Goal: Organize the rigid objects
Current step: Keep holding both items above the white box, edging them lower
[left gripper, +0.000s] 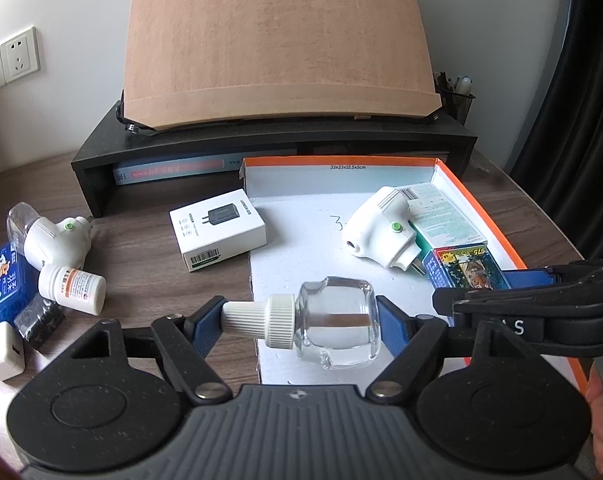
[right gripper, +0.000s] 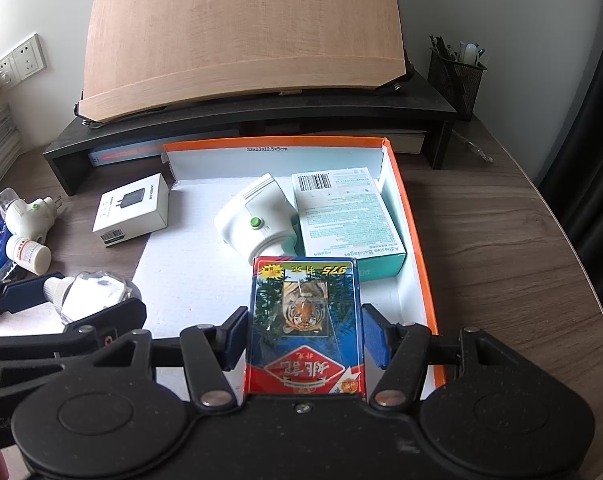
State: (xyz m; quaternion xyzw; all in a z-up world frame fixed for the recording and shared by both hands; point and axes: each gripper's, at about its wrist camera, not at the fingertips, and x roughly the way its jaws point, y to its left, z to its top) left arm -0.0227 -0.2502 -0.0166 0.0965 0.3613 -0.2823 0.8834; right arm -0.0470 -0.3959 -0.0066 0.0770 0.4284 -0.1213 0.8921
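Dark wood-grain counter point(left gripper: 149, 248) fills the left wrist view, backed by a black monitor riser point(left gripper: 261, 140) carrying a tilted wooden board point(left gripper: 277, 40) against a white wall with sockets point(left gripper: 19, 54). An open orange-rimmed box point(left gripper: 481, 208) with a white floor sits toward the counter's right side. The left tool point(left gripper: 301, 320) is clamped end to end on a clear glass bottle point(left gripper: 337, 326) with a ribbed white cap, one blue pad on the cap tip and the other on the bottle's base, held above the box's near left edge. Inside the box lie a white plug-in device point(left gripper: 375, 228) with a green button and a pale green carton point(left gripper: 445, 216). Just outside the box's left wall rests a white charger box point(left gripper: 217, 228); near the counter's left edge are a second white plug-in device point(left gripper: 53, 236), a white pill bottle point(left gripper: 71, 288), a blue packet point(left gripper: 1, 280) and a white adapter point(left gripper: 1, 350). In the right wrist view, the right tool point(right gripper: 305, 340) grips a pack of playing cards point(right gripper: 305, 320) with a tiger picture, pads pressed on its long sides, over the box's near right corner, just in front of the plug-in device and carton. A mesh pen holder point(right gripper: 455, 76) stands at the counter's far right corner.
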